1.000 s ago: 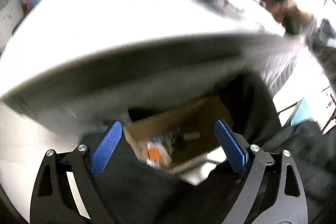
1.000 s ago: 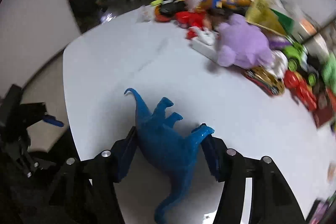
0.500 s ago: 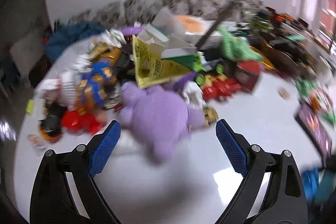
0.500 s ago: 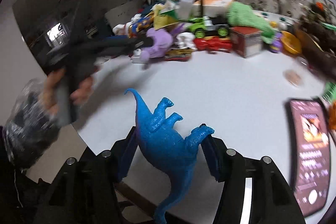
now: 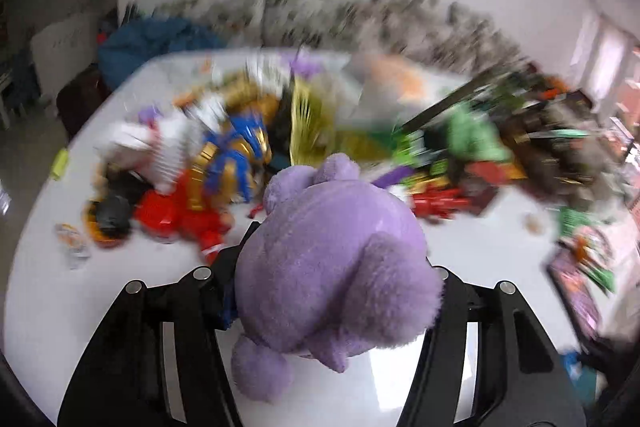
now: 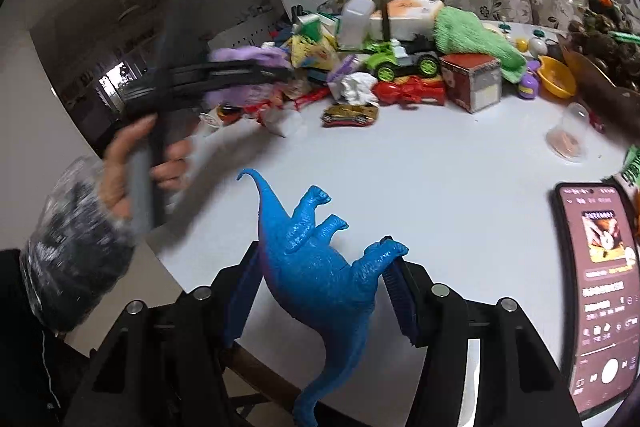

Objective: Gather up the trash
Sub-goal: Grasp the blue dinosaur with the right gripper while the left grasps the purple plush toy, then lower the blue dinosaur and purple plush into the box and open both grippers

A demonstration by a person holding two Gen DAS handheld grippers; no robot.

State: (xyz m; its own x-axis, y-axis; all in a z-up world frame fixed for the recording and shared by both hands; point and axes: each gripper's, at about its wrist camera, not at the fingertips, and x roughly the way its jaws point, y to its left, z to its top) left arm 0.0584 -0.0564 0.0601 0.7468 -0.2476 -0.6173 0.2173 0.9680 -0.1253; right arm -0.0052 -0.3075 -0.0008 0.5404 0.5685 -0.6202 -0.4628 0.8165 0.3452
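Purple plush clamped between just-closed left gripper jaws, above white table; blurred toy pile behind.

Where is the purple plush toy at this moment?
In the left wrist view the purple plush toy sits between the jaws of the left gripper, which have just been closing on it, over the white table in front of the toy pile.

No text could be read with certainty. The lit phone screen carried lines of writing and an album picture, all too small to make out. Printing on the yellow carton stayed illegible.
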